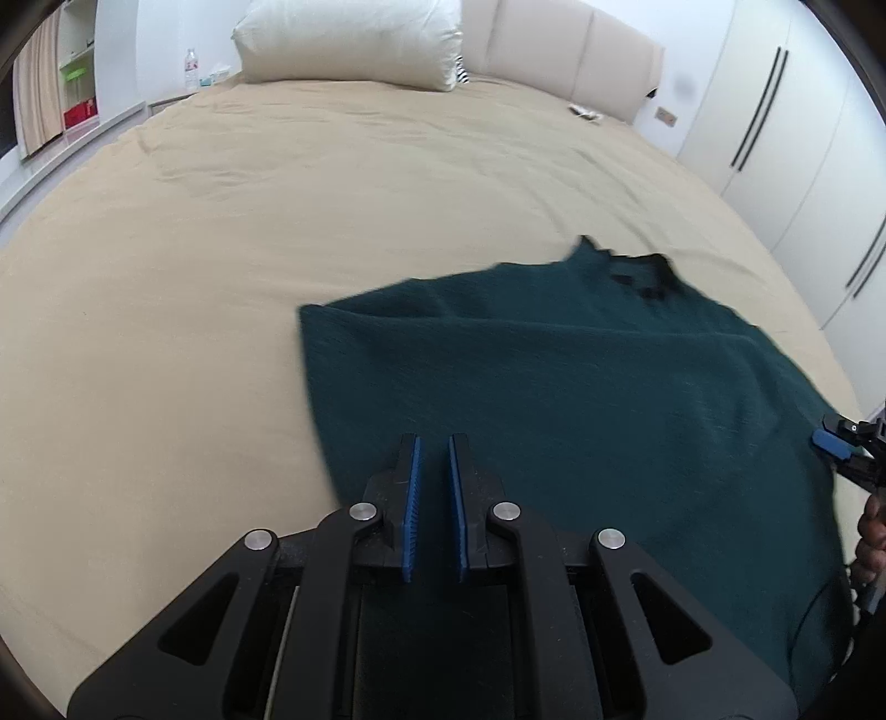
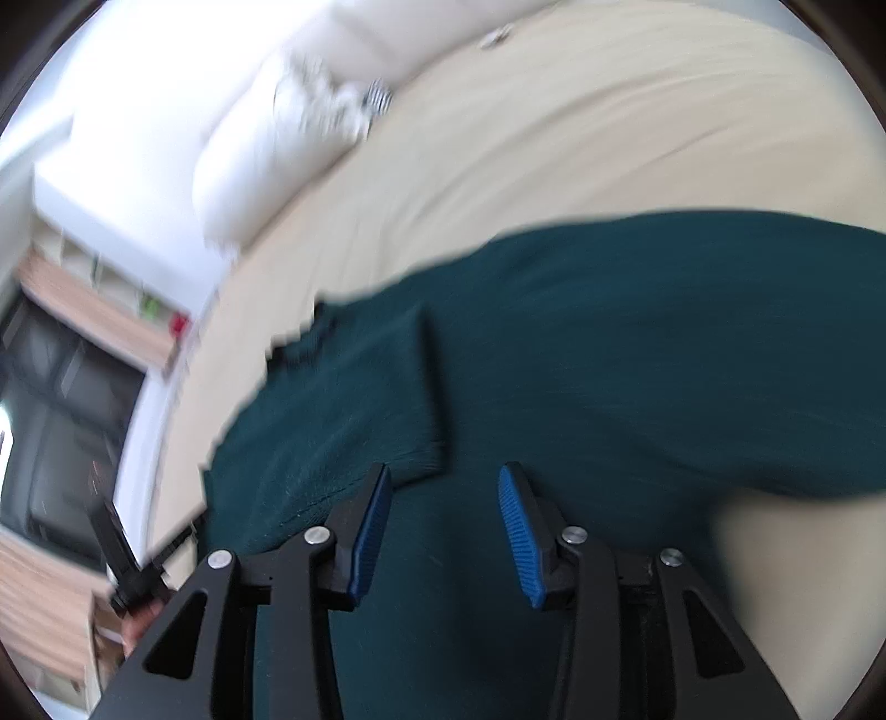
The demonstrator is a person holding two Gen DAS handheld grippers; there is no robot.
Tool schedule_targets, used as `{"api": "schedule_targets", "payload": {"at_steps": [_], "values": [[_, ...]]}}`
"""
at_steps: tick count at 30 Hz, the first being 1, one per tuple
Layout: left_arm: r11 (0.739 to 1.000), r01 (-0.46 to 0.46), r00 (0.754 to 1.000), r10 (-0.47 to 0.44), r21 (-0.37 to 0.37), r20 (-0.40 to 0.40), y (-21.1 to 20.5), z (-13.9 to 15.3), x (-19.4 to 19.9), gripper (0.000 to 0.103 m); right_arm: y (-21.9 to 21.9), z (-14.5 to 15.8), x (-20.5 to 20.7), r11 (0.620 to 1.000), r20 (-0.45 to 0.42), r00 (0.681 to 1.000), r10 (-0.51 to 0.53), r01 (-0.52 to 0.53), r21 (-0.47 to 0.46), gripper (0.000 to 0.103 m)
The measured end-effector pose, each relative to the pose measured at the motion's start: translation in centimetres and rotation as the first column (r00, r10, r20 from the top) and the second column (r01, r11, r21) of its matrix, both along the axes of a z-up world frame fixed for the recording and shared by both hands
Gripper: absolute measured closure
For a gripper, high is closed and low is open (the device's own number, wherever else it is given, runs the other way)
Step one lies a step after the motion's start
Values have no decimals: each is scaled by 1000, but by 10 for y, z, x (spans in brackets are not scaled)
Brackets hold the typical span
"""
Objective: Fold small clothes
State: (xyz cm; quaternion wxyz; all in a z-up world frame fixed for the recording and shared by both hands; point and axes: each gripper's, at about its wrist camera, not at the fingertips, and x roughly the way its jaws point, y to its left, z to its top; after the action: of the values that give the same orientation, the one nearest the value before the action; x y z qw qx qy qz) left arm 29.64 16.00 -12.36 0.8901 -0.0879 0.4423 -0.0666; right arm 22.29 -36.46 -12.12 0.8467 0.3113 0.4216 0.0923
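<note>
A dark teal knitted garment (image 1: 554, 399) lies spread on the beige bed, its black neckline (image 1: 642, 277) at the far side. My left gripper (image 1: 434, 448) hovers over the garment's near left part, its blue pads almost together with no cloth visibly pinched between them. In the right wrist view the same garment (image 2: 609, 360) fills the middle, with a folded-over flap (image 2: 360, 399) on its left. My right gripper (image 2: 443, 482) stands open just above the cloth, nothing between its pads. It also shows at the right edge of the left wrist view as a blue-tipped right gripper (image 1: 833, 443).
The beige bed sheet (image 1: 277, 221) stretches far and left. A white pillow (image 1: 349, 39) and padded headboard (image 1: 554, 44) sit at the back. White wardrobe doors (image 1: 775, 138) stand on the right, shelves and a water bottle (image 1: 191, 69) on the left. A hand (image 2: 138, 615) shows lower left.
</note>
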Motion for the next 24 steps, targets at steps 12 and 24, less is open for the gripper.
{"api": "schedule_targets", "payload": {"at_steps": [12,24], "values": [[974,70,994,-86,-217,-68,-80,-7,-16,61,-213,-30,-150,724,-82,751,-655,655,217,47],[941,60,992,-92,-334,-82,-91,-1,-13,30,-262,-55,-98,624,-92,658,-748,743,242,71]]}}
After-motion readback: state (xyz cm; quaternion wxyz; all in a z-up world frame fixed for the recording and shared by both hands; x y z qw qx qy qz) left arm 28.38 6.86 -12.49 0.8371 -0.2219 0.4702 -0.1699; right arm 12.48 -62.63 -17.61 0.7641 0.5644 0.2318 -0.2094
